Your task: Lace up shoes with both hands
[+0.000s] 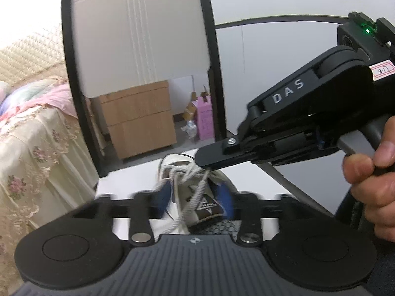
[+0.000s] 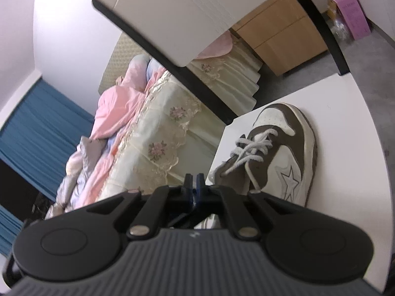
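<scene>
A brown and white sneaker [image 2: 284,153] with a star on its side lies on a white table [image 2: 345,123], its toe pointing away. Its white lace [image 2: 249,148] is crossed through the eyelets. In the left wrist view my left gripper [image 1: 195,199] is open, with one blue pad [image 1: 164,197] on either side of the shoe's tongue [image 1: 207,206]. The lace [image 1: 195,192] runs up between them. My right gripper [image 1: 203,165] comes in from the right, and the lace strands meet at its tip. In its own view the right gripper [image 2: 194,180] has its fingers pressed together, left of the shoe's heel.
A bed with a floral lace cover [image 2: 160,135] and pink bedding stands left of the table. Behind are a black-framed white panel [image 1: 138,37], a wooden drawer unit [image 1: 138,118] and a pink box [image 1: 205,116]. A hand [image 1: 370,172] grips the right gripper's handle.
</scene>
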A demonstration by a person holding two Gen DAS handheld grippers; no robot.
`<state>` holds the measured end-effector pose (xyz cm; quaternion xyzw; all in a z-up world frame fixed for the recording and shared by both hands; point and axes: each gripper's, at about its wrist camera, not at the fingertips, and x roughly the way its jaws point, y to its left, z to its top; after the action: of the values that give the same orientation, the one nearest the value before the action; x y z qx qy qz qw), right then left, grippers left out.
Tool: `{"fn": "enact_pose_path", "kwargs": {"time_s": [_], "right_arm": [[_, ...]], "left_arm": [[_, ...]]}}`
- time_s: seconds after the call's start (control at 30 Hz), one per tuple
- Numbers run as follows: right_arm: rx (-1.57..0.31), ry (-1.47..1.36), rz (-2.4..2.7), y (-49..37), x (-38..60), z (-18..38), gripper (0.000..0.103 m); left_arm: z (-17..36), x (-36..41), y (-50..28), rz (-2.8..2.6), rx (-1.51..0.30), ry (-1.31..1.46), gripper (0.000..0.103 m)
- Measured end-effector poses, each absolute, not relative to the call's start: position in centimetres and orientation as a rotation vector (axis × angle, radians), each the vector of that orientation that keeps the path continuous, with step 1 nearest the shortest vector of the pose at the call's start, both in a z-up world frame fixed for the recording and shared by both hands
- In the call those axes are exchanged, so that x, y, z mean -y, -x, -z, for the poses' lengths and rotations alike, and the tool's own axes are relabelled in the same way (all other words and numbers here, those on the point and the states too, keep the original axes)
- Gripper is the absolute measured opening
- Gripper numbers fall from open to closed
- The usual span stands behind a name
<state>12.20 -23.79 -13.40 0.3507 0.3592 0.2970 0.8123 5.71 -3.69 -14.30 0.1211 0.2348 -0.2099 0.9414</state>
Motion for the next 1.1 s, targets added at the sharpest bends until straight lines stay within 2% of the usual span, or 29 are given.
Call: {"fn": "enact_pose_path", "kwargs": {"time_s": [0.1,0.17,0.23,0.3,0.33,0.4,0.63,0.9,0.93,0.97,1.0,1.03,1.1], "right_arm": [[-0.776,-0.784,-0.628,-12.4,24.2,13.7,0.003],[-0.787,-0.806,-0.63,-12.5,24.3,13.9,0.003],[-0.795,-0.822,-0.634,-12.5,24.4,14.0,0.003],[-0.802,-0.837,-0.64,-12.6,24.5,14.1,0.003],[-0.804,-0.845,-0.644,-12.6,24.5,14.1,0.003],[-0.807,-0.86,-0.645,-12.6,24.6,14.1,0.003],[-0.802,-0.871,-0.633,-12.6,25.0,14.1,0.005],[-0.729,-0.517,-0.475,-11.4,24.4,12.0,0.006],[-0.731,-0.462,-0.461,-11.3,24.1,11.9,0.009],[-0.734,-0.421,-0.456,-11.3,23.8,12.0,0.017],[-0.738,-0.383,-0.452,-11.2,23.5,12.1,0.035],[-0.736,-0.357,-0.451,-11.2,23.3,12.2,0.037],[-0.731,-0.324,-0.457,-11.3,23.1,12.4,0.036]], "left_arm": [[14.2,4.0,-5.1,0.434,-0.446,-0.289,0.052],[14.4,4.4,-4.7,0.441,-0.428,-0.339,0.048],[14.7,5.0,-4.4,0.448,-0.415,-0.384,0.033],[15.0,5.5,-3.9,0.451,-0.399,-0.429,0.022],[15.1,5.7,-3.8,0.449,-0.394,-0.443,0.013],[15.3,6.0,-3.6,0.446,-0.385,-0.47,0.005],[15.3,5.7,-4.8,0.445,-0.427,-0.442,0.004],[14.9,6.1,-8.9,0.458,-0.547,-0.495,0.004],[14.8,6.3,-9.3,0.464,-0.563,-0.507,0.004],[14.8,6.5,-9.6,0.469,-0.58,-0.518,0.004],[14.7,6.7,-10.0,0.475,-0.596,-0.53,0.004],[14.6,7.0,-10.1,0.485,-0.612,-0.541,0.004],[14.5,7.7,-10.4,0.507,-0.645,-0.564,0.004]]}}
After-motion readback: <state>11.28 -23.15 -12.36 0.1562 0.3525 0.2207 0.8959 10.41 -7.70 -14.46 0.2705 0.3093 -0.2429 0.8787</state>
